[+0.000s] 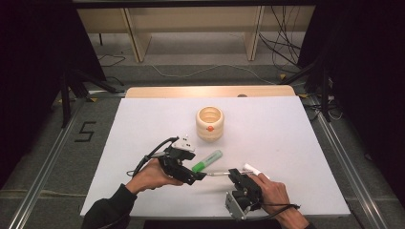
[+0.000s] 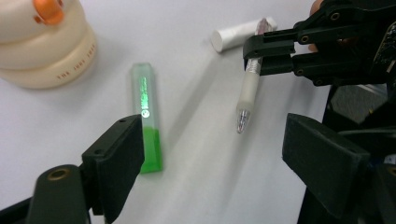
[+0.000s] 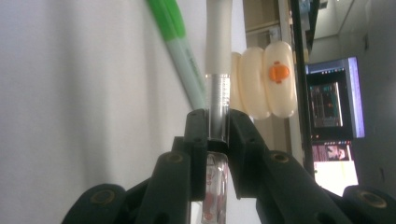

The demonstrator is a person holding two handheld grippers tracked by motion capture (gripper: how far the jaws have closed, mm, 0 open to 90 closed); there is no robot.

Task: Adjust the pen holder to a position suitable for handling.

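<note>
Ballpoint pen (image 2: 247, 88), with a white rubber sleeve over its lower barrel, a clear tip and a clear upper barrel, held off the table and clamped across that clear barrel by the 2 black jaws of the right gripper (image 1: 235, 175), which are closed tight on it; in the right gripper view the pen (image 3: 217, 93) runs straight out from between the jaws. The left gripper (image 1: 197, 177) stands close to the pen's tip with its jaws spread wide and nothing between them. Just behind the pen a green highlighter (image 1: 207, 161) with a translucent cap lies flat on the table, and a short white cylinder (image 1: 251, 168) lies beside the right hand (image 1: 274, 193). Farther back, near the middle of the table, stands a cream ribbed cup (image 1: 209, 123) with an orange knob on its side. The work surface is a matte white sheet (image 1: 143, 124) over a pale wooden tabletop (image 1: 210, 91); beyond it are grey floor, loose cables and the legs of a wooden bench, with black curtains at both sides
</note>
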